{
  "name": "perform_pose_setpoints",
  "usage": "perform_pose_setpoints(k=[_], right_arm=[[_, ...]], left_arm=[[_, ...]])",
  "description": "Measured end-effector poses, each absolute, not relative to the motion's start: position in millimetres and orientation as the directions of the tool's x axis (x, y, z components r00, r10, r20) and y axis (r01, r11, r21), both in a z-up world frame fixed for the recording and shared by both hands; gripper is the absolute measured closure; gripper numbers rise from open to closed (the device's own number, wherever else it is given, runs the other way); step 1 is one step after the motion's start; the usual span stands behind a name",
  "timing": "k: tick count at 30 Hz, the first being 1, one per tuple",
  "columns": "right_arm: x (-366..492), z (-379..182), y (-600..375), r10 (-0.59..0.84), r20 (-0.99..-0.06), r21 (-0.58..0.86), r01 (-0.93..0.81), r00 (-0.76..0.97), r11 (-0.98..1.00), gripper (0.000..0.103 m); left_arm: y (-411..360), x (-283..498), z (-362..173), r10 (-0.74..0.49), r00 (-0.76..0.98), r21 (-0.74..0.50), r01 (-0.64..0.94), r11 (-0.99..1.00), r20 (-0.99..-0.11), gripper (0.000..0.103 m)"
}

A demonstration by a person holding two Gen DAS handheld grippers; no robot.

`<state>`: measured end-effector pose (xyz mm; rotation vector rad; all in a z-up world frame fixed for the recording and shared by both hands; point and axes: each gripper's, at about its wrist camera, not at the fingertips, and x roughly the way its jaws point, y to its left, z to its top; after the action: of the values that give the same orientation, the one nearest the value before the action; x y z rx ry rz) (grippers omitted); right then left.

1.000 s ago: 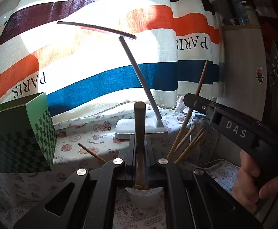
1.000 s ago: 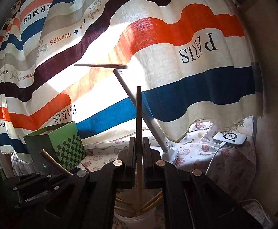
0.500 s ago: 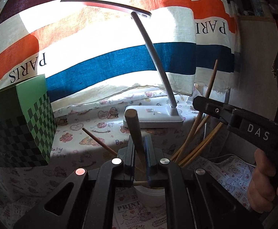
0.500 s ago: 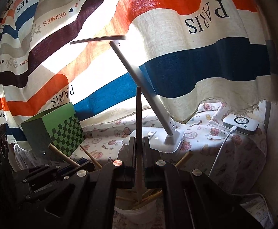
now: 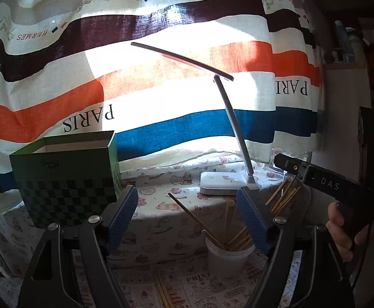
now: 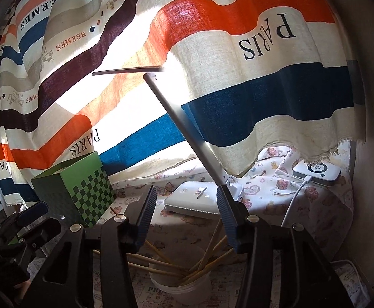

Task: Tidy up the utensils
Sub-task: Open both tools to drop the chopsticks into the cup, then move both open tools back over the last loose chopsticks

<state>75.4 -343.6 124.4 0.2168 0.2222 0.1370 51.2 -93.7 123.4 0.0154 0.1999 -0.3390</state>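
A white cup [image 5: 229, 260] holds several wooden chopsticks [image 5: 229, 220] that lean outward. My left gripper [image 5: 187, 220] is open and empty, just above and behind the cup. My right gripper [image 6: 187, 220] is open and empty above the same cup [image 6: 180, 286], whose chopsticks [image 6: 207, 254] fan out below its fingers. The right gripper's black body shows at the right of the left wrist view [image 5: 325, 179], with more chopstick ends [image 5: 284, 197] beside it. The left gripper shows at the lower left of the right wrist view [image 6: 20, 233].
A green checkered box [image 5: 68, 177] stands open-topped at the left. A white desk lamp [image 5: 225, 183] stands behind the cup, its arm reaching up left. A white charger with cable [image 6: 316, 172] lies at the back right. A striped curtain hangs behind.
Both grippers have opened and let go of their chopsticks, which now stand in the cup. Both grippers have drawn back and up from the cup.
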Motion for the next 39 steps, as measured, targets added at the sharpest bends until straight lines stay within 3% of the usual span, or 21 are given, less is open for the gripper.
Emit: perform_pose_setpoints(k=[3,8,17,22,26,31,39], right_arm=[[63.9,131.3,-339.0,0.152,-0.157,0.231,-0.114,0.976,0.966,0.034],[41.9,143.0,-321.2,0.207,-0.125,0.245,-0.172,0.970,0.954,0.032],[-4.7,146.0,-275.4,0.255,-0.143,0.204,-0.223,0.956,0.953,0.020],[-21.1,115.7,-255.2,0.277,-0.218,0.172,-0.242,0.936,0.955,0.019],[-16.3,81.9,-250.9,0.270,-0.268,0.182,-0.227,0.925,0.957,0.019],[11.9,41.5,-244.4,0.197,-0.387,0.111,-0.166,0.901,0.980,0.019],[42.9,-0.8,-233.4,0.226,-0.561,0.140,-0.178,0.796,0.974,0.019]], left_arm=[[-77.9,43.5,126.3,-0.252,0.951,0.000,0.256,0.967,-0.180,0.011],[-55.4,19.2,123.5,-0.145,0.978,0.029,0.151,0.988,-0.151,0.004],[-20.0,-27.9,109.2,-0.131,0.985,-0.022,0.129,0.991,-0.114,0.000],[-11.3,-29.9,79.2,-0.084,0.987,-0.056,0.077,0.995,-0.136,0.001],[-10.6,-13.5,57.4,-0.090,0.968,-0.055,0.080,0.995,-0.233,0.001],[-5.9,2.5,31.2,-0.053,0.951,-0.079,0.030,0.996,-0.305,0.000],[3.6,22.9,14.2,-0.025,0.924,-0.084,-0.008,0.996,-0.381,0.000]])
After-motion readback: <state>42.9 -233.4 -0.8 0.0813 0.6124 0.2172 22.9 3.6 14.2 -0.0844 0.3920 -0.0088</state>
